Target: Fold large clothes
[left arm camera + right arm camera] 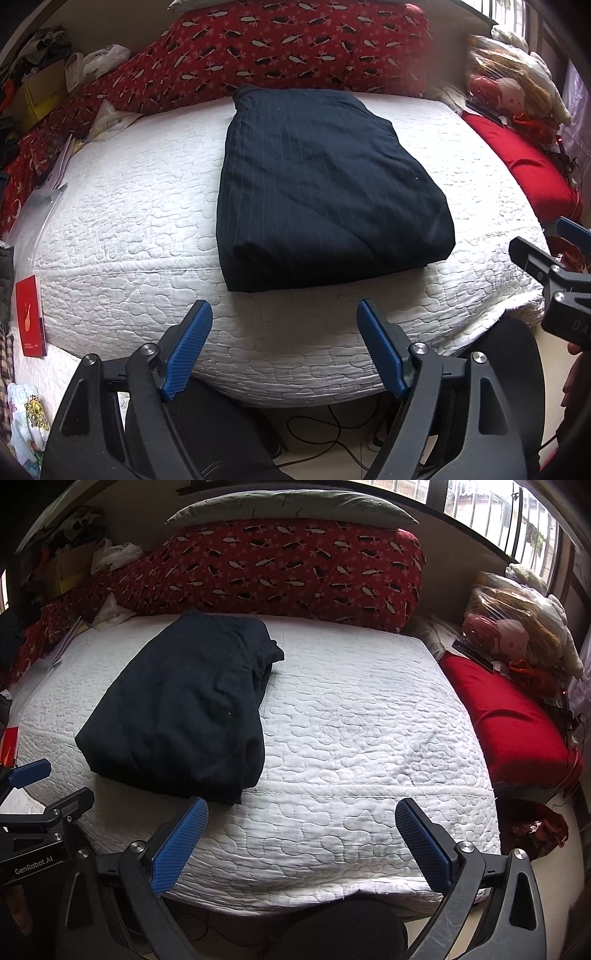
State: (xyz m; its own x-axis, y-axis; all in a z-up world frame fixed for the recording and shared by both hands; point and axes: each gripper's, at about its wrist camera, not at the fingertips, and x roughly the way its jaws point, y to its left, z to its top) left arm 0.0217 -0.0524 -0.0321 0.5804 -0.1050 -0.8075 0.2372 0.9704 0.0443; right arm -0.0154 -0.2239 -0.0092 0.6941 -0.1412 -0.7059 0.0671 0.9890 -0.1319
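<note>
The dark pinstriped garment (317, 188) lies on the white quilted bed (129, 229) as a compact rectangle, layers stacked, one far corner slightly rumpled. Left tongs (284, 347) and right tongs (301, 843) both stand released, empty, clear of the cloth. Folding appears essentially complete; only tidying that corner remains

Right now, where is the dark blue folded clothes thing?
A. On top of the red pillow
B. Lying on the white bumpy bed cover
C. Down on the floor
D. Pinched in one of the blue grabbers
B: the dark folded garment lies flat on the white quilted cover, while the left gripper and right gripper both stand open in front of it, touching nothing.
</note>
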